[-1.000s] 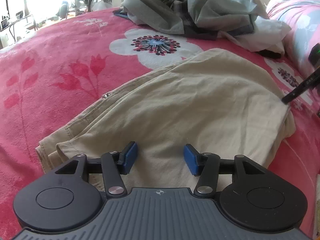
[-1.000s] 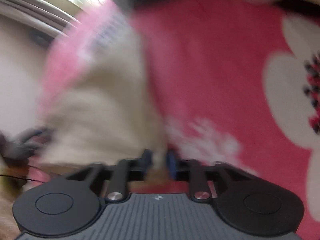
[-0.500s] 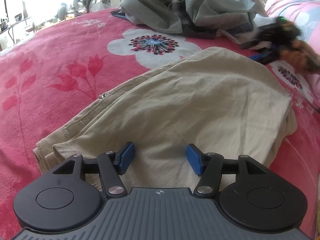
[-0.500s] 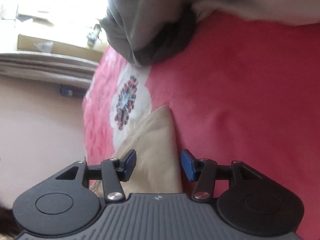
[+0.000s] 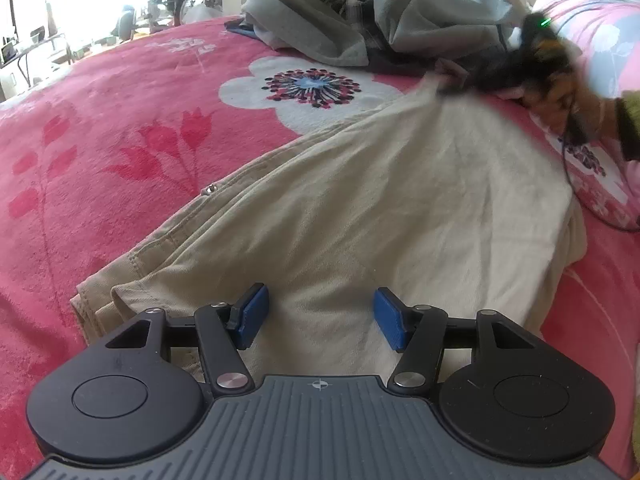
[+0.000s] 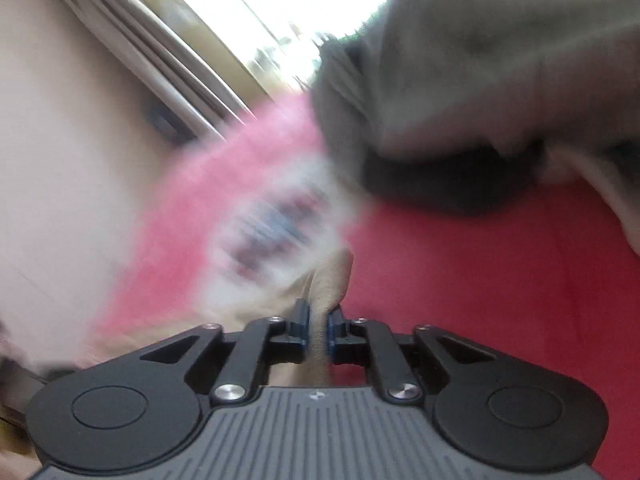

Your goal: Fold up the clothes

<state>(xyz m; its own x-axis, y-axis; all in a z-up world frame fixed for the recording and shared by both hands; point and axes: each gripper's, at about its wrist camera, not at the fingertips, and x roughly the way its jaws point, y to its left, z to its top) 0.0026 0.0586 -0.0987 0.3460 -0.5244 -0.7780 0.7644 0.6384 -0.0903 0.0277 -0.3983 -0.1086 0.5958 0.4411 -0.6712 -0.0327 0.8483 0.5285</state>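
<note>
Two grippers share this job. My left gripper (image 5: 320,318) hangs with its jaws apart over the near end of the tan pants (image 5: 360,208), gripping nothing. It should stay low and steady there so the cloth does not slide on the pink blanket (image 5: 100,128). My right gripper (image 6: 318,328) is closing on the far corner of the pants (image 6: 324,320), and the cloth is pinched between its jaws. I think it should lift that corner slowly and bring it over toward me, away from the grey pile of clothes (image 5: 380,24).
</note>
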